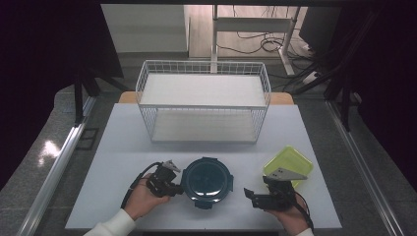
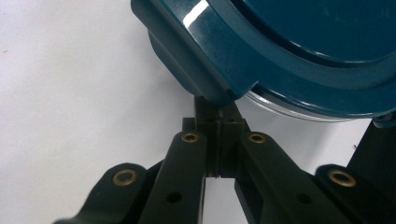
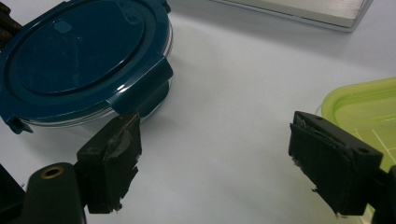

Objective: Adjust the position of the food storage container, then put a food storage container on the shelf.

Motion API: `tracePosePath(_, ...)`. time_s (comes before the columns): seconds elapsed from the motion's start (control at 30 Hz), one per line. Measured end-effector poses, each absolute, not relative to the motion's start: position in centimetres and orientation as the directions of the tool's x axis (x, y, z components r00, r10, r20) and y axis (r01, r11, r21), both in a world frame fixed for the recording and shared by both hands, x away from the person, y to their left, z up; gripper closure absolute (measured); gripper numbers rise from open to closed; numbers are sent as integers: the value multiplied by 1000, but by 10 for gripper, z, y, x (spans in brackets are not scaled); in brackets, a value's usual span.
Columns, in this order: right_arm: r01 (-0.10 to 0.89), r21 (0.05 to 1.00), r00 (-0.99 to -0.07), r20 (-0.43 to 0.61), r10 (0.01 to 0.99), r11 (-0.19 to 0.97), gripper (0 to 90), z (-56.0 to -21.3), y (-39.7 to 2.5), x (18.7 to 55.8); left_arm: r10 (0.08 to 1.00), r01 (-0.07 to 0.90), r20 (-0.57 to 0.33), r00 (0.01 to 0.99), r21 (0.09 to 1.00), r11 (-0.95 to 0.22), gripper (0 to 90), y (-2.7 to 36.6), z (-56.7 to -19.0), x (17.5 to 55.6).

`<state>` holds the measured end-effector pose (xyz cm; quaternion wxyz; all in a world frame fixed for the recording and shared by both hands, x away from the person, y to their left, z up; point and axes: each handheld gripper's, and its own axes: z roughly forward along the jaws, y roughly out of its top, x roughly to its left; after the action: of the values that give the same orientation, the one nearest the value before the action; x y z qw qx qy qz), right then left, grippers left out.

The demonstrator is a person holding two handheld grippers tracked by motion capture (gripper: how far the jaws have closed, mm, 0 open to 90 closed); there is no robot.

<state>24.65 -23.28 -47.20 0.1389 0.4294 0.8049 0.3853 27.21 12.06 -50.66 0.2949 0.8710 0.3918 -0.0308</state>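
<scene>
White counter (image 1: 123, 147) noted, wire basket (image 1: 204, 101) at rear. Round teal-lidded container (image 1: 207, 180) kept front-centre; left tongs (image 1: 173, 189) pressed together at its latch, presumably steadying it. Right tongs (image 1: 255, 195) held spread beside green lid (image 1: 290, 164).

We look along our left hand-held gripper (image 2: 219, 122), whose two black jaws with brass-coloured rivets are pressed together, tips tucked just under a side flap of the round, glossy dark teal plastic lid (image 2: 299, 51). Below the lid's rim a thin strip of clear container wall (image 2: 280, 106) shows. Everything rests on the plain white surface (image 2: 70, 93).
</scene>
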Motion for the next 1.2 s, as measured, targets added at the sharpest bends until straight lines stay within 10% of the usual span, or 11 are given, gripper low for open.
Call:
tracePosePath(0.4,575,765,-582,133,802,291,168,-467,-237,248,755,724,-315,574,625,-290,896,170,-485,266)
tracePosePath(0.8,601,769,-594,250,765,216,151,-462,-239,253,777,729,-379,503,670,-145,292,178,-478,261)
tracePosePath(1.2,675,711,-584,350,733,198,132,-465,-228,258,753,754,-429,499,644,-132,168,165,-479,261)
